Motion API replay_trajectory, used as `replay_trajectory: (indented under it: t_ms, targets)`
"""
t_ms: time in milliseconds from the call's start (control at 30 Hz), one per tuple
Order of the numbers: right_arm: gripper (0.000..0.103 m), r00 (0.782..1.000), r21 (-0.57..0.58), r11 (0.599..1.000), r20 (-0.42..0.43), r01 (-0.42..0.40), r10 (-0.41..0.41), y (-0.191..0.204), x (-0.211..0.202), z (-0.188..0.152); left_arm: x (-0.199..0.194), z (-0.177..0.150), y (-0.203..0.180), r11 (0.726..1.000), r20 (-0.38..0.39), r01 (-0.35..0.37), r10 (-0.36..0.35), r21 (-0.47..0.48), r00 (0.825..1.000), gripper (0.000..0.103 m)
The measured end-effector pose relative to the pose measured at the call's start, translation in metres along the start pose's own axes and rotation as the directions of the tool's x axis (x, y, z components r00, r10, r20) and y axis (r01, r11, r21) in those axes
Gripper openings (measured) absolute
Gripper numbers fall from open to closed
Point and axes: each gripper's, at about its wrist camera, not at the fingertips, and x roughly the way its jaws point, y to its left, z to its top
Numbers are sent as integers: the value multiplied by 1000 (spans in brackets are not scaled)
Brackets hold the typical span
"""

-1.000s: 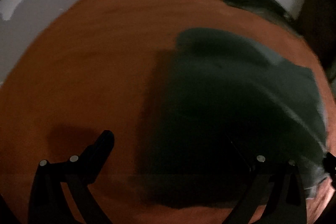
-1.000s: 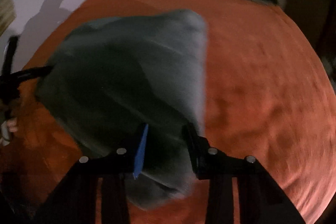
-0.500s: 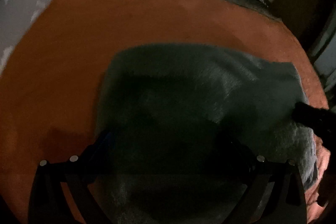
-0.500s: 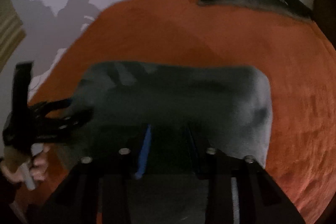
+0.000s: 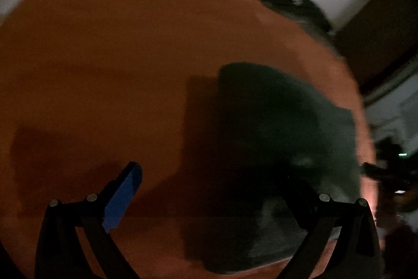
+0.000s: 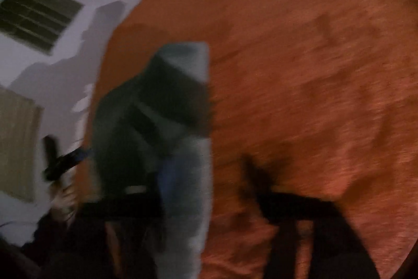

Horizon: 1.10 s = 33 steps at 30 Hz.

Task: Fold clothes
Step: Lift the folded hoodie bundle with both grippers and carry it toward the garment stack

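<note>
The left gripper (image 5: 209, 190) hangs over the orange bedspread (image 5: 117, 56) with its fingers spread wide and nothing between them, the blue pad (image 5: 121, 198) bare. The dark green garment (image 5: 282, 127) lies folded near the bedspread's right edge. A second dark garment (image 5: 290, 1) sits at the far right corner; no writing is legible. The right gripper (image 6: 206, 190), blurred, also stands spread apart over the green cloth's edge.

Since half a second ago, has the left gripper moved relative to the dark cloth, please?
Yes. The left gripper has shifted left: the dark cloth, then centred between its fingers, now lies right on the orange surface.
</note>
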Motion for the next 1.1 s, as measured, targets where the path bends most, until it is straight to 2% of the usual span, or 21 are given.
replay_trajectory:
  t_ms: [67, 167, 233, 300, 433, 567, 600, 700, 767, 833, 967, 1000, 1033, 1100]
  targets:
    - [77, 997, -13, 998, -40, -65, 64, 3, 7, 2, 10, 3, 5, 997, -38, 73, -73, 2, 997, 102]
    - [77, 990, -9, 994, -89, -107, 106, 1, 20, 4, 24, 8, 13, 983, -94, 183, -182, -1, 979, 102]
    - [77, 986, 7, 992, -112, -123, 123, -5, 27, 8, 34, 8, 15, 976, -119, 218, -218, -10, 969, 102]
    - [77, 979, 21, 987, -124, -159, 160, -9, 31, 16, 53, 17, 15, 959, -133, 275, -281, -63, 950, 102]
    - [78, 961, 60, 969, -126, -239, 245, -18, 38, 22, 69, 7, 22, 942, -124, 313, -328, -121, 937, 102]
    - [79, 937, 99, 943, -118, -317, 328, -25, 45, 29, 75, 9, 43, 877, -89, 431, -457, -215, 885, 102]
    - [79, 930, 105, 935, -115, -339, 350, -25, 45, 31, 74, 6, 45, 859, -91, 461, -489, -221, 867, 102]
    - [79, 913, 93, 923, -139, -373, 383, -8, 62, 34, 75, 1, 34, 788, -131, 567, -605, -239, 786, 102]
    - [79, 911, 76, 926, -168, -370, 378, 7, 76, 36, 87, -3, 18, 801, -193, 559, -596, -214, 780, 102]
    - [80, 908, 63, 928, -195, -366, 372, 21, 91, 41, 99, -8, 2, 836, -247, 522, -548, -167, 799, 102]
    - [81, 907, 70, 935, -230, -347, 353, 30, 106, 47, 103, -11, -17, 827, -251, 548, -562, -128, 788, 101]
    - [81, 907, 70, 936, -232, -345, 352, 31, 108, 47, 101, -13, -17, 821, -235, 556, -570, -129, 787, 94]
    - [81, 907, 71, 937, -234, -343, 350, 33, 109, 47, 99, -14, -18, 823, -224, 554, -567, -123, 792, 79]
    - [75, 918, 34, 947, -239, -319, 318, 39, 109, 47, 92, -17, -20, 830, -204, 546, -557, -110, 805, 63]
